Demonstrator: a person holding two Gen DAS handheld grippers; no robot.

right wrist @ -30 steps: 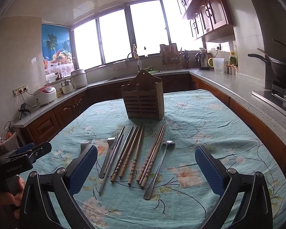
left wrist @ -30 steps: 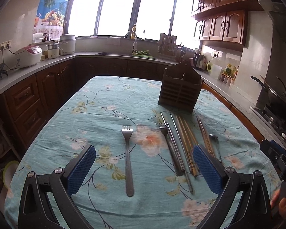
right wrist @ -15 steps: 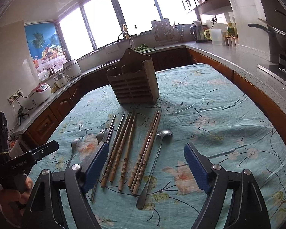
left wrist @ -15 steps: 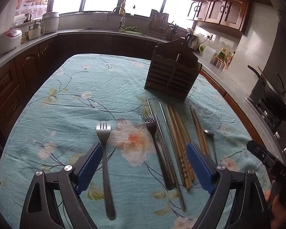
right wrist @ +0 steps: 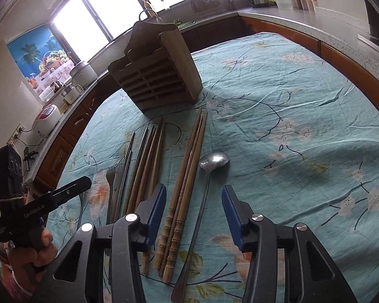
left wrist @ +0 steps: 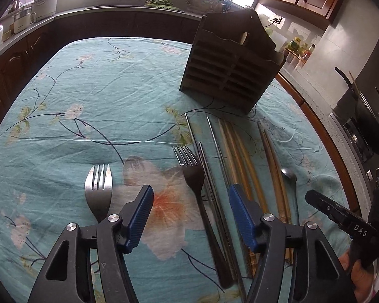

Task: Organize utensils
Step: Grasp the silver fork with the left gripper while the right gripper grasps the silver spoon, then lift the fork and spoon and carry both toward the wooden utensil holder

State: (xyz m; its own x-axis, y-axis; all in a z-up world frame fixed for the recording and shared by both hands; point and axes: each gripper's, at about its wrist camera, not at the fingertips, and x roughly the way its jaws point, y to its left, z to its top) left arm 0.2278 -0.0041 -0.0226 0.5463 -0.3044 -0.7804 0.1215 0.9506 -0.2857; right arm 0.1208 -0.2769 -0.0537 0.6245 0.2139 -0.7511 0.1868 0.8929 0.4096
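Steel and wood lie in a row on the surface (left wrist: 93,106) before the wooden holder (left wrist: 230,68) — my left hand-held gripper (left wrist: 190,218) straddles a dark fork (left wrist: 195,184), my right hand-held gripper (right wrist: 193,217) straddles chopsticks (right wrist: 182,197) and spoon (right wrist: 209,166), jaws just narrowing, gripping nothing.
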